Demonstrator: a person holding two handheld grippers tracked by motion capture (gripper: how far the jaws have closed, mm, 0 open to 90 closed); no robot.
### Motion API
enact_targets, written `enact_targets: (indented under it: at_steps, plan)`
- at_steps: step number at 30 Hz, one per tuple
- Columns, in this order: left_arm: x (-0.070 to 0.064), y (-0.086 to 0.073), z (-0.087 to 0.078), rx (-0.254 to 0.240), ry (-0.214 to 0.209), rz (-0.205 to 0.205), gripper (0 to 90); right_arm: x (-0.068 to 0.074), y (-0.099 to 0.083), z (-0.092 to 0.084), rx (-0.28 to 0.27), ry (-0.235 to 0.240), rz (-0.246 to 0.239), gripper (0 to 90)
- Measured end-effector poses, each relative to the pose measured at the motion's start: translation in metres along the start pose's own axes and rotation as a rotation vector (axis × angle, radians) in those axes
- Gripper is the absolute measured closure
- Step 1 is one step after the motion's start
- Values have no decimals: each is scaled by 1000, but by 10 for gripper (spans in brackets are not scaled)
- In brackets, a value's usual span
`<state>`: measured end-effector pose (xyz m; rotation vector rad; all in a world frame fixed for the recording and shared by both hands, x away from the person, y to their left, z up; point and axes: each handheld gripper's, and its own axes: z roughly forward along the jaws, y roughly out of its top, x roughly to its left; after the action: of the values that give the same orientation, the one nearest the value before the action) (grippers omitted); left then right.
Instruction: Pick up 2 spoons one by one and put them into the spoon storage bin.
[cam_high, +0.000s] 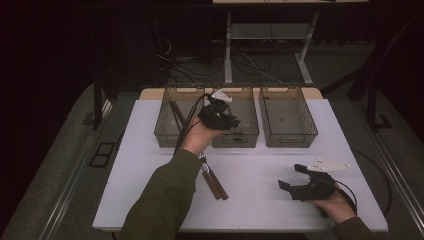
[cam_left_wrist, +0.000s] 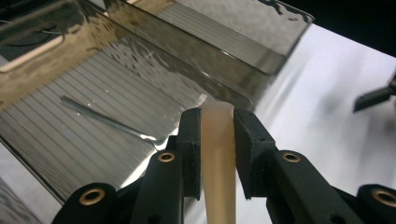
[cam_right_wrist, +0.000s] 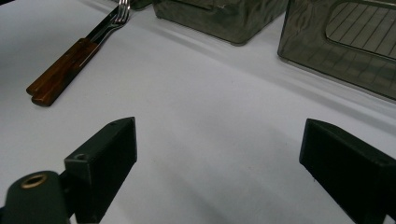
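Clamped on a pale handle (cam_left_wrist: 218, 154) whose working end is cut off from sight, the left gripper (cam_high: 218, 116) hovers over the middle bin (cam_high: 248, 134), while the right gripper (cam_high: 304, 181) rests wide apart, holding nothing, on the table (cam_high: 260, 200).

Olive-green sleeve (cam_high: 162, 197) on left arm. Black two-jaw left gripper (cam_high: 220, 116), black cable, brass-ringed screw holes. Right gripper (cam_high: 300, 181) black, pale three-cornered plate on top; sleeve probably olive too.
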<state>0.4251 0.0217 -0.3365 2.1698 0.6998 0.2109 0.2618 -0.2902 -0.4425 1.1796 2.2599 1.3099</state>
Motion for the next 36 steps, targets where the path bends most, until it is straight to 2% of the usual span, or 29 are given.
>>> enact_targets:
  at_steps: [3, 7, 9, 10, 11, 14, 18, 20, 23, 24, 30, 31, 33, 36]
  plan:
    - [5, 7, 7, -15, 5, -13, 733, 0, 0, 0, 0, 2, 5, 108]
    - [12, 17, 17, -4, 33, 12, 733, 1, 1, 0, -8, 8, 9, 108]
    - [16, 19, 23, -20, 42, 11, 732, 1, 1, 0, -7, 7, 12, 108]
    - [17, 20, 26, -25, 46, -5, 732, 1, 1, 0, -7, 7, 13, 108]
    - [20, 21, 29, -14, 56, 6, 732, 1, 1, 0, -8, 8, 14, 108]
    - [24, 22, 39, -4, 75, 2, 732, 1, 1, 0, -9, 12, 16, 108]
    - [34, 21, 49, 9, 86, -24, 731, 1, 1, -1, -12, 15, 16, 108]
    - [39, 20, 53, 21, 109, -26, 731, 1, 1, -1, -15, 18, 18, 108]
    - [47, 18, 57, 30, 117, -62, 730, 1, 1, -2, -21, 21, 22, 108]
    - [50, 18, 57, 33, 116, -62, 730, 1, 1, -2, -21, 21, 21, 108]
    - [54, 15, 68, 22, 116, -98, 722, 1, 2, -2, -20, 26, 17, 108]
    - [54, 14, 69, 31, 118, -102, 716, 1, 2, -2, -21, 26, 17, 108]
    - [54, 13, 71, 23, 127, -107, 615, 1, 2, -2, -23, 28, 17, 108]
    - [53, 14, 71, 22, 146, -83, 535, 1, 2, -2, -24, 28, 17, 108]
